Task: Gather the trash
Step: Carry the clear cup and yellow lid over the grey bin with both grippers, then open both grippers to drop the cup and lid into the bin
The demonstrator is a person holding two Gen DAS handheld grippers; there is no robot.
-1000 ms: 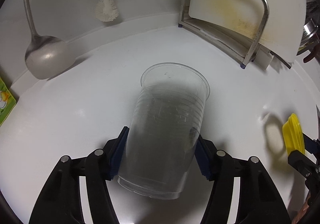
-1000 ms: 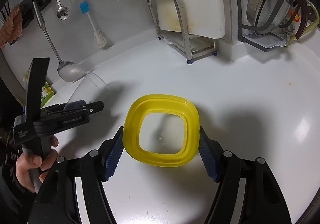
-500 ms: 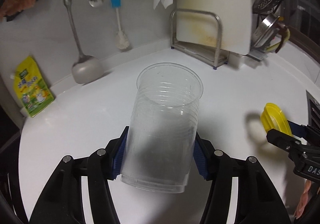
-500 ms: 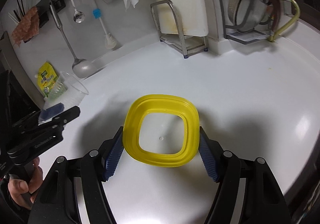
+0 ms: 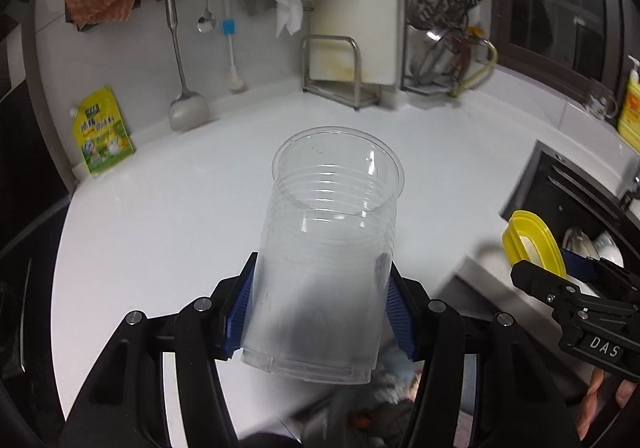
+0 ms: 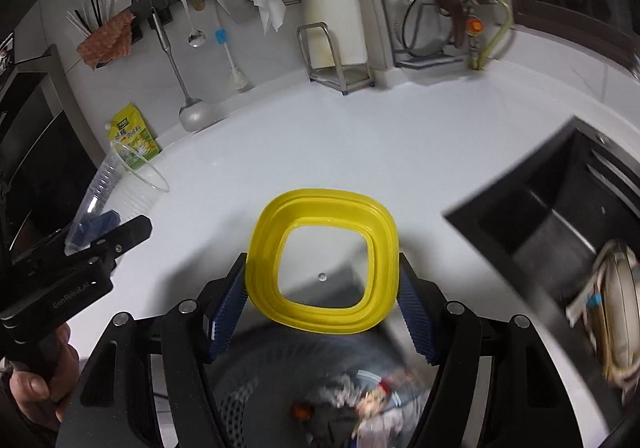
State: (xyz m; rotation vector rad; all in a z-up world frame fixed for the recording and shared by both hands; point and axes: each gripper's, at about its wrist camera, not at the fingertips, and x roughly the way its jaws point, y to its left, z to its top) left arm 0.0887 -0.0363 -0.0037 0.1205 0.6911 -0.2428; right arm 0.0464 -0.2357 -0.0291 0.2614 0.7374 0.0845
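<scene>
White kitchen tabletop [image 5: 168,232]. My left hand-held gripper [image 5: 320,312] clamps clear cup [image 5: 328,248]; right hand-held gripper [image 6: 322,296] clamps yellow lid [image 6: 322,260]. Trash bin [image 6: 320,400] just below both; I'd centre over opening before release.

Counts on and around the table [image 6: 360,152]

One cup [image 5: 328,248], one yellow lid [image 6: 322,260], one pouch [image 5: 102,130], one ladle [image 5: 182,88], perhaps two cloths.

Clear ribbed cup [image 5: 328,248] (tilted), yellow-rimmed square lid [image 6: 322,260], both held aloft
</scene>
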